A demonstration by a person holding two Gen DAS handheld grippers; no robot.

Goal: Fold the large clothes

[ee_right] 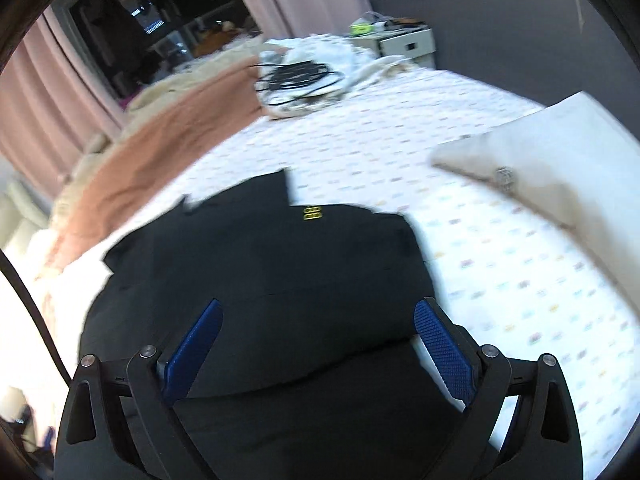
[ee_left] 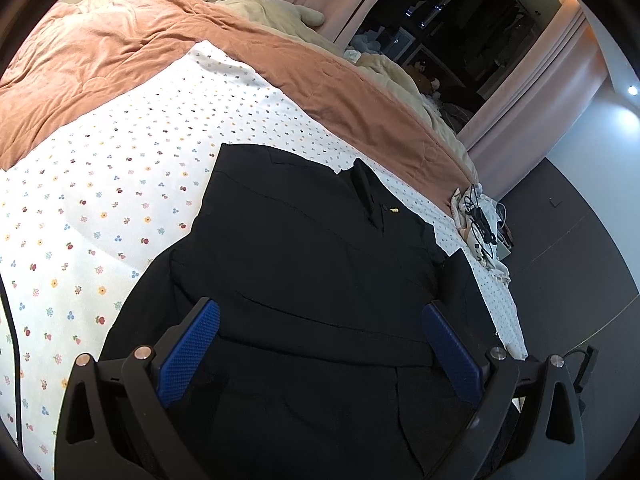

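Left wrist view: left gripper [ee_left: 320, 320] spread wide, blue pads [ee_left: 192, 354] empty, hanging over the near part of the large black fabric garment [ee_left: 304, 248]. Spread across the white flower-print bed sheet [ee_left: 120, 184], partly folded it seems, with layered edges crossing the body and a small yellow mark near the far end. Rumpled salmon-coloured quilt [ee_left: 120, 52] beyond it, tangle of black cables on a white cloth [ee_left: 480, 216] at the bed's edge. Best to pick a clear hem or fold edge, close on one layer only, lift low and carry it over evenly.

Right wrist view, blurred: right gripper [ee_right: 316, 320] likewise spread wide and empty above the same garment [ee_right: 260, 272], yellow logo facing up. Beige pillow [ee_right: 552, 160] well apart. Probably wise to match both sides before pinching, so the fold lands square.
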